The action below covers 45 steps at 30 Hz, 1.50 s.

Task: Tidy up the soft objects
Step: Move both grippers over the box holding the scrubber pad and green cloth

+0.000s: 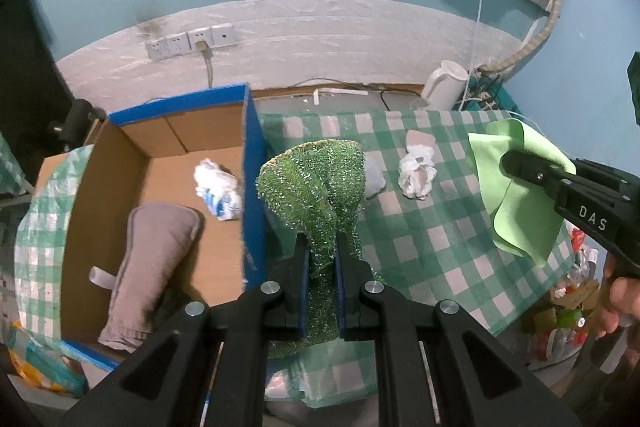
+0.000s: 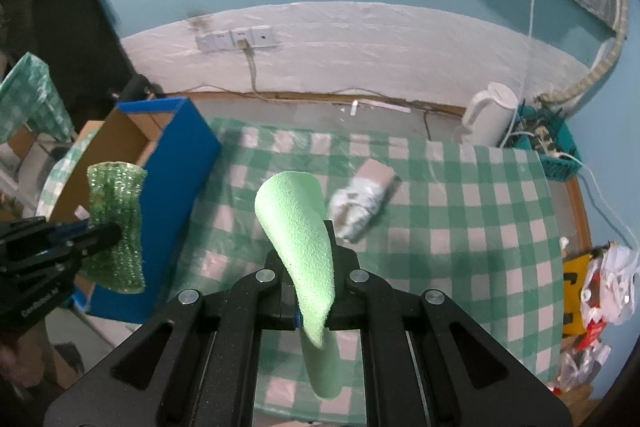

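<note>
My left gripper (image 1: 322,247) is shut on a sparkly dark-green scrubbing cloth (image 1: 316,187), lifted above the checked tablecloth (image 1: 432,227) beside the blue cardboard box (image 1: 252,187). The same cloth (image 2: 116,223) and left gripper (image 2: 108,233) appear at the left of the right wrist view. My right gripper (image 2: 316,227) is shut on a light-green cloth (image 2: 300,227), which also hangs at the right of the left wrist view (image 1: 516,195). Inside the box lie a grey folded cloth (image 1: 156,259) and a crumpled white bag (image 1: 218,191).
A crumpled white bag with a grey piece (image 2: 360,203) lies on the tablecloth, and a grey cloth (image 1: 374,175) sits behind the scrubbing cloth. A white kettle (image 2: 492,115) stands at the back right. Plastic bags (image 2: 608,287) pile up off the right edge.
</note>
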Available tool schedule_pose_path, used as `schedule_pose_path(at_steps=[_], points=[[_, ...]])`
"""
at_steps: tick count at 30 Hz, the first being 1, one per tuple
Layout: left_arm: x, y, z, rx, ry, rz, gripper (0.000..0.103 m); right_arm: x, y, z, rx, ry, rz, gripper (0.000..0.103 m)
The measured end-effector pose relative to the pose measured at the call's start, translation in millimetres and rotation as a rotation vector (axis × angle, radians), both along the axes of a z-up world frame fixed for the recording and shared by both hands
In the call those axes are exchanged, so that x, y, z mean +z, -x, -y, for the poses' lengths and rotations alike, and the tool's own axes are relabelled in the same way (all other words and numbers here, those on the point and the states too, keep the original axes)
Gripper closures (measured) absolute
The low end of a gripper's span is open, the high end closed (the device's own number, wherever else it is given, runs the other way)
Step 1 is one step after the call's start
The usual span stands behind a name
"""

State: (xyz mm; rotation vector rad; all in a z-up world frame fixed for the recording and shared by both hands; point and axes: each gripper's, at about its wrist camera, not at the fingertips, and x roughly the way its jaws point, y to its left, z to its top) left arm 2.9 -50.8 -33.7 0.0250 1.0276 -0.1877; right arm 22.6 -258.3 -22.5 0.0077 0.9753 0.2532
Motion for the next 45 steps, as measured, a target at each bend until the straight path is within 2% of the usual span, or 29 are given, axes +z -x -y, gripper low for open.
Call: schedule_pose_path(at_steps=[10,22,30,45], points=[[13.3,2.8,-39.3,0.07,-0.025,0.045,0.093,21.5,-3.1,-52.7,0.075,-0.007,0.026,0.097],[9.9,-0.1,-96.8,0.188,-0.056,0.054,0.093,33.4,-9.3,-125.0,0.186,-0.004,0.032,0.097],[2.0,-1.2,-127.5,0.252,-0.08,0.049,0.093,31.3,-10.6,-176.2,0.261,0.006,0.021,0.097],[-14.8,-10.2,-172.2,0.345,-0.088,0.015,0.092,13.9,-20.8,-237.9,0.337,-0.01,-0.028,0.097]])
